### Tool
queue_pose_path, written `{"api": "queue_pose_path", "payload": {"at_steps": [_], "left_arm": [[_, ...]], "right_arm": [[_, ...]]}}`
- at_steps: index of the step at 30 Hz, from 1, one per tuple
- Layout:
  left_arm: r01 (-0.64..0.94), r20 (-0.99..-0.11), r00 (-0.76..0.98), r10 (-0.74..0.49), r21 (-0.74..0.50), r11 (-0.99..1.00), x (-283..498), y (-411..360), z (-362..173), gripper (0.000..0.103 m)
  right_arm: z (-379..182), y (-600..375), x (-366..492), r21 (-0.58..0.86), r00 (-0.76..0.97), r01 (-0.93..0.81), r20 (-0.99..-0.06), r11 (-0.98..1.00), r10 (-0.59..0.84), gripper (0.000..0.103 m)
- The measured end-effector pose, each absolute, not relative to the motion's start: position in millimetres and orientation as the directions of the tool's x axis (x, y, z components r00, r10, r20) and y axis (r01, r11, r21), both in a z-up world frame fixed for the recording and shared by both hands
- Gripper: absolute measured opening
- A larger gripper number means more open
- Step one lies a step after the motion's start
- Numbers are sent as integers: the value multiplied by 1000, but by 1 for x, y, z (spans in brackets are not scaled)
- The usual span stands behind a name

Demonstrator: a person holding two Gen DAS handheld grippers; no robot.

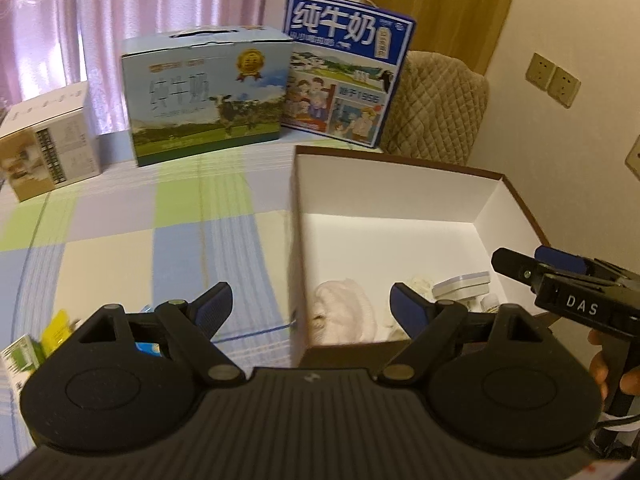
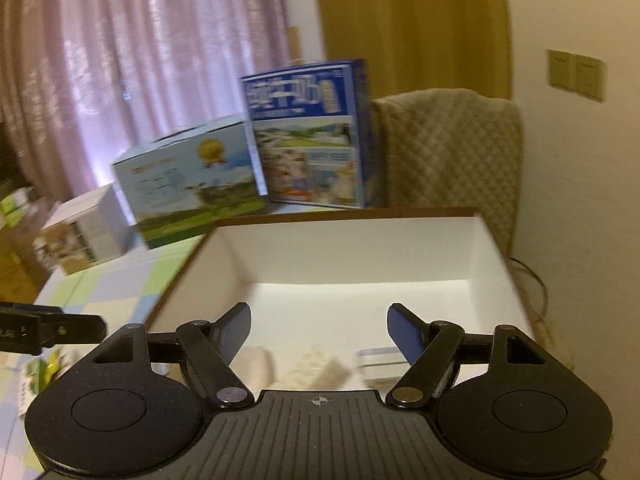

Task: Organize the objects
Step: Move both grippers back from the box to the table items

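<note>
Evidently the things already sorted lie at the near end of the open white box: a pale folded cloth, a crumpled cream bundle beside it, and a small white and grey gadget toward the right wall. What that gadget is I cannot make out. The far half of the box floor is bare.

Loose items not yet boxed sit outside, on the checked cover of the bench, to the left of the box's near corner: a yellow packet, a green and white carton and something blue, all largely hidden under the left claw's body and cut by the frame edge. Their long axes cannot be judged.

The left claw is released, fingers spread wide with nothing between them; it straddles the box's left wall, so the loose items lie down and left of it, and it is the nearer of the two. The right claw is also released and empty, poised over the near end of the box, looking in; in the left view it enters from the right, with part of a hand below it.

Behind, three milk cartons stand along the far edge; the right view is smeared, so fine print and edges there are unreliable
</note>
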State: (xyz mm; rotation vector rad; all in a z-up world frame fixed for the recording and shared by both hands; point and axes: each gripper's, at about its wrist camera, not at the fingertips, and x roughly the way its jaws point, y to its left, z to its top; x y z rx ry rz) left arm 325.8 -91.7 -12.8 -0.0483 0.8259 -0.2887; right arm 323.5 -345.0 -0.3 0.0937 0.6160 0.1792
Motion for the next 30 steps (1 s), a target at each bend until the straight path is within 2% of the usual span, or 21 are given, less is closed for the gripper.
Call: {"api": "queue_pose_path", "payload": {"at_steps": [10, 20, 30], "left_arm": [[161, -725, 647, -236, -173, 972, 297, -53, -10, 83], [38, -715, 683, -149, -169, 985, 255, 2, -9, 83], [-121, -766, 641, -44, -157, 980, 206, 70, -49, 83]], "right_arm": [[-1, -309, 315, 137, 780, -229, -567, 964, 266, 72], [-10, -276, 301, 283, 706, -352, -546, 892, 452, 72], [-30, -226, 294, 297, 608, -462, -580, 836, 542, 72]]}}
